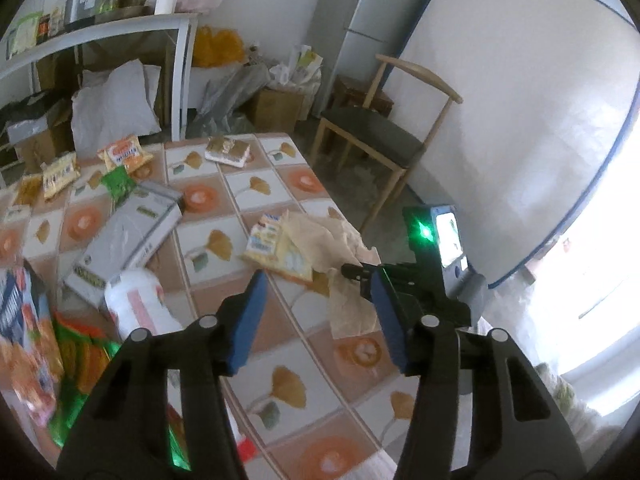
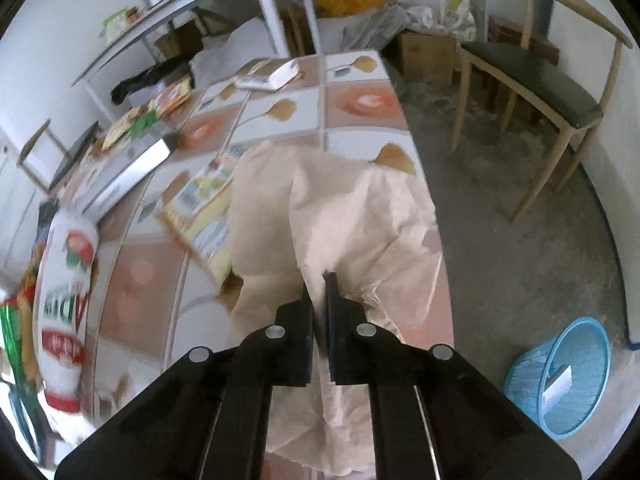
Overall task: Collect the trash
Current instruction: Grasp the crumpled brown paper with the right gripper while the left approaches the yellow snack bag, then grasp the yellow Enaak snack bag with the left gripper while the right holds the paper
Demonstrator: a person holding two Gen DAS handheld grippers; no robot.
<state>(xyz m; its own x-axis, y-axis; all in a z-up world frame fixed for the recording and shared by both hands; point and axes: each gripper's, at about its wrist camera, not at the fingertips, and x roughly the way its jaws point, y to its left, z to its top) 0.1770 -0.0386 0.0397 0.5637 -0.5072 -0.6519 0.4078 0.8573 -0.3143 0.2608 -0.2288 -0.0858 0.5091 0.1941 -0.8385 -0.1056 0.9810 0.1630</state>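
Observation:
A crumpled beige paper sheet [image 2: 340,216] lies at the table's right edge, partly over a yellow snack wrapper [image 2: 204,208]. My right gripper [image 2: 320,292] is shut on the near part of this paper. In the left wrist view the paper [image 1: 320,240] and the yellow wrapper [image 1: 272,248] lie ahead, and the right gripper [image 1: 356,272] shows pinching the paper. My left gripper [image 1: 316,304] is open and empty, a little above the table, just short of the paper. A blue mesh trash basket [image 2: 560,376] stands tilted on the floor at the right, with a white scrap inside.
The tiled table [image 1: 248,200] holds a grey box [image 1: 124,232], a white wipes pack [image 1: 136,304], several snack packets [image 1: 124,154] and a wrapped block [image 1: 228,152]. A wooden chair [image 2: 536,76] stands on the floor to the right. Shelving and boxes stand behind.

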